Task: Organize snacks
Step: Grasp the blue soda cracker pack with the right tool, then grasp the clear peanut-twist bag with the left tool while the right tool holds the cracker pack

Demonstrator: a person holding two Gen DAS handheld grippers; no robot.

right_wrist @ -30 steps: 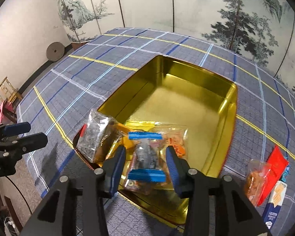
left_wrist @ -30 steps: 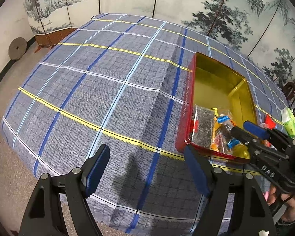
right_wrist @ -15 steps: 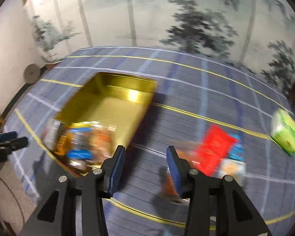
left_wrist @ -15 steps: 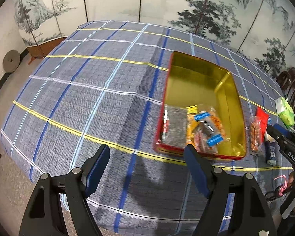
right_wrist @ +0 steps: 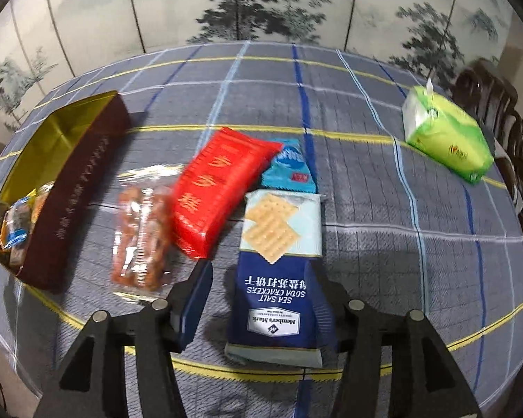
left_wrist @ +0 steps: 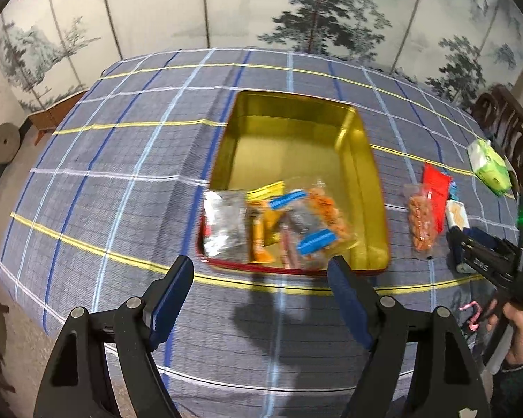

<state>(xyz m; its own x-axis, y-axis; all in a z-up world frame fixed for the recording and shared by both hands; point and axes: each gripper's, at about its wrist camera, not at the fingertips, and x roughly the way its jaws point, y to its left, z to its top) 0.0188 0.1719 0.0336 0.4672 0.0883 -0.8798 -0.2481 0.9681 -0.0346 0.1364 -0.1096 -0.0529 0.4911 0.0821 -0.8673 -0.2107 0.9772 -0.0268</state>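
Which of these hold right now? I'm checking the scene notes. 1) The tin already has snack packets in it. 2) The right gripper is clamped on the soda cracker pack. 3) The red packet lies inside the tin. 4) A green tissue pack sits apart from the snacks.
1) True: several packets lie in the tin.
2) False: the right gripper is open; the soda cracker pack lies between its fingers, ungripped.
3) False: the red packet lies on the tablecloth beside the tin.
4) True: the green tissue pack sits apart.
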